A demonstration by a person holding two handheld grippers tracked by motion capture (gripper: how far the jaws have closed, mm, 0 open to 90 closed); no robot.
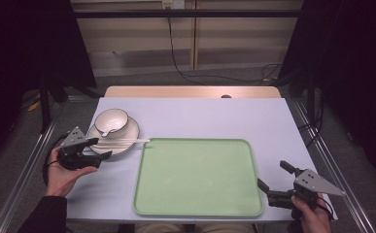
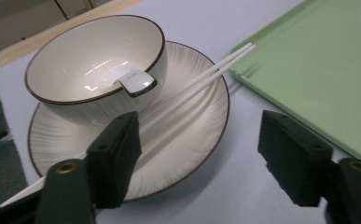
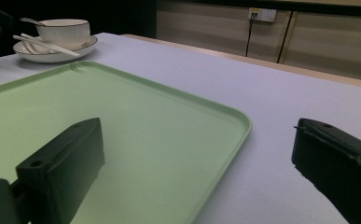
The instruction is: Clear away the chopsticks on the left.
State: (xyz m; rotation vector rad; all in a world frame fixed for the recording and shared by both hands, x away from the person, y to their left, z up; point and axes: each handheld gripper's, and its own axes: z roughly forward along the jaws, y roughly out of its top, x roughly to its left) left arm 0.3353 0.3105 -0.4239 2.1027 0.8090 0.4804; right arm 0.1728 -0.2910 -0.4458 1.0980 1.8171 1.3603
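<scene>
White chopsticks [image 1: 126,141] lie as a pair across the front of the plate [image 1: 127,127], long axis running left-right across the counter [image 1: 200,114]; right-hand tips overhang the plate rim and reach the green tray's [image 1: 197,177] far-left corner edge, left ends toward the left gripper [image 1: 98,148]. In the left gripper view they run diagonally, tips up-right at the tray lip.

Bowl [image 1: 111,120], cream w/ dark rim, sits upright on the plate, toward its back-left. Inside the bowl: a white spoon [image 2: 129,80], handle end leaning against the wall near the rim. Tray is bare, sits front-centre on the counter, just right of the plate.

Left gripper: held in the left hand [image 1: 61,172] at the plate's front-left, jaws spread wide, pointing right over the plate's near edge. One jaw sits next to the chopsticks' left ends; can't tell if touching. Nothing pinched.

Right gripper [image 1: 273,179]: held in the right hand [image 1: 312,216] at the tray's front-right corner, jaws spread wide, pointing left/forward, straddling the tray's corner rim per the right gripper view. Holds nothing.
</scene>
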